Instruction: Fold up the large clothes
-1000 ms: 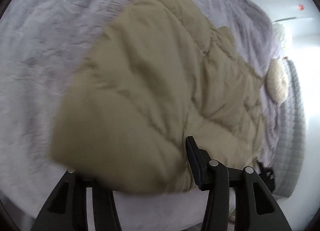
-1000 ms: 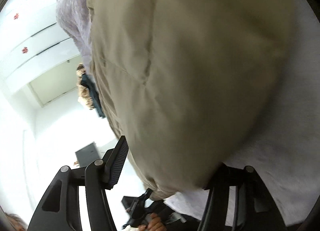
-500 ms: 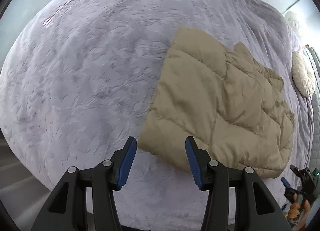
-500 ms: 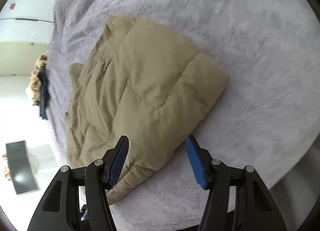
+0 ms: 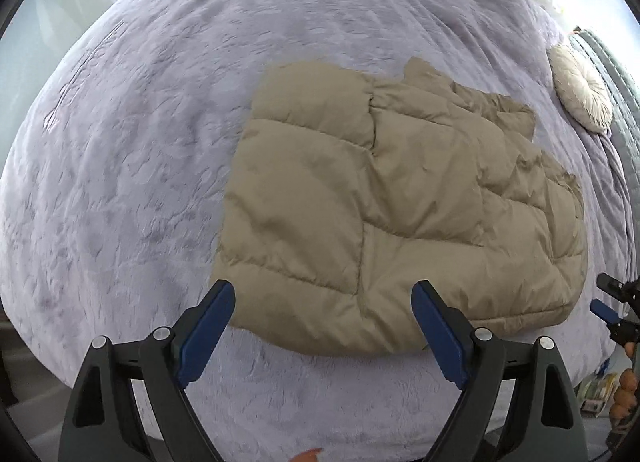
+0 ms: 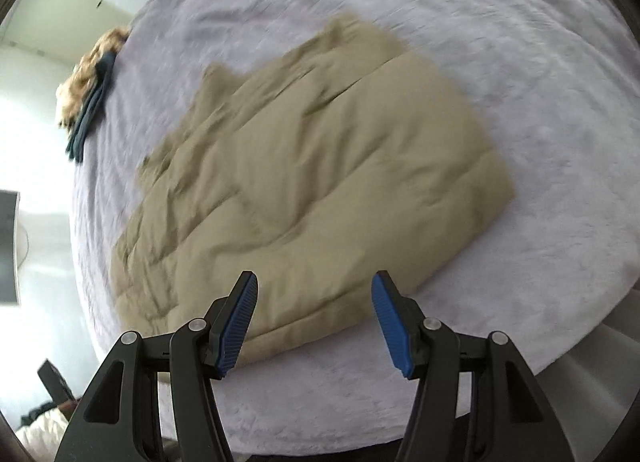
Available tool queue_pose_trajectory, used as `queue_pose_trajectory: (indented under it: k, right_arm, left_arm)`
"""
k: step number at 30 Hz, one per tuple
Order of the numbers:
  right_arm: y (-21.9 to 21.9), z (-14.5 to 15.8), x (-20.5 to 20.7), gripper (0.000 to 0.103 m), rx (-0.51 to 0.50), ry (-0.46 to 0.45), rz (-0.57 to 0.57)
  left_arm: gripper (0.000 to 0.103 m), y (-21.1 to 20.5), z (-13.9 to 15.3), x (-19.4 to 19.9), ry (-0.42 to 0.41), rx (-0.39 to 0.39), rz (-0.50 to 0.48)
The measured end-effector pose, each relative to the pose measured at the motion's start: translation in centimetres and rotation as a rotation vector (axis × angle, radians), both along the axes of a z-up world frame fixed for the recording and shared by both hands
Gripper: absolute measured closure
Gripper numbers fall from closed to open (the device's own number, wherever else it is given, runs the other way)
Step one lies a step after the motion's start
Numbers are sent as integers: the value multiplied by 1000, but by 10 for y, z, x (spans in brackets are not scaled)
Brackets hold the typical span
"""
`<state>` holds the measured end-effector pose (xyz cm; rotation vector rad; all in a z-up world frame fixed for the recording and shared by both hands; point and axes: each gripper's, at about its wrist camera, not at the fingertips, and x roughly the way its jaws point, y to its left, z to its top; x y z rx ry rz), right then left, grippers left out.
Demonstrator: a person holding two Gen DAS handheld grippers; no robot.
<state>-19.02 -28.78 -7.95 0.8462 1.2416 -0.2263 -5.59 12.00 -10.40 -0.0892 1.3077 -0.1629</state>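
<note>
While the folded tan quilted puffer jacket point(image 5: 384, 209) lies flat on the lilac plush bedspread point(image 5: 132, 149), the left gripper point(image 5: 322, 326) hangs above it, jaws just widened, empty; the right gripper point(image 6: 314, 318) is half-open, empty.

We're in a bedroom, home setting. What tells us: a big bed point(image 5: 140, 141) w/ plush lavender cover fills both views; round cream cushion point(image 5: 582, 97) near its far edge, next to grey quilted bedding point(image 5: 616, 101). Fur-trimmed dark garment point(image 6: 90, 85) lies at another edge. White walls, bright daylight beyond.
</note>
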Motion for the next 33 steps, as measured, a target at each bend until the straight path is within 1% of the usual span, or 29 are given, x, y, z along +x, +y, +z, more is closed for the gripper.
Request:
queue_pose_trajectory:
  k: [5,6,7,8,16,22,27,29,30,31,33]
  right_arm:
    - [28,-11,13,39,37,28,96]
    - [32,-13,16,31,37,30,113]
    - [37,-15,19,19,39,32,129]
    - [42,-16,22,17,39,32,145]
    - [66,-16,32,17,27,37,214]
    - [87,-15,41,17,-26,54,265]
    - [101,-11,46,17,-56,54,296]
    - [105,-11,47,17,-57,56,308]
    - [106,-12,47,17,-55,62,311]
    - [106,-12,46,17,-52,65,311]
    - [106,-15,45,17,-45,72,310]
  left_arm:
    - [12,1,-2,10,2,-10,-11]
    - [12,1,-3,11,1,-13,-12]
    - [12,2,-5,13,1,-16,-15]
    - [12,2,-6,14,2,-16,-17]
    - [12,11,-15,25,7,-21,-19]
    - [12,19,-21,34,-13,25,-32]
    - [12,38,-26,49,-36,26,-40]
    - [12,56,-31,61,-34,-13,-7]
    - [12,70,-37,68,-17,-64,22]
    - [12,78,-42,72,-1,-95,37]
    - [13,93,-55,80,36,-173,40]
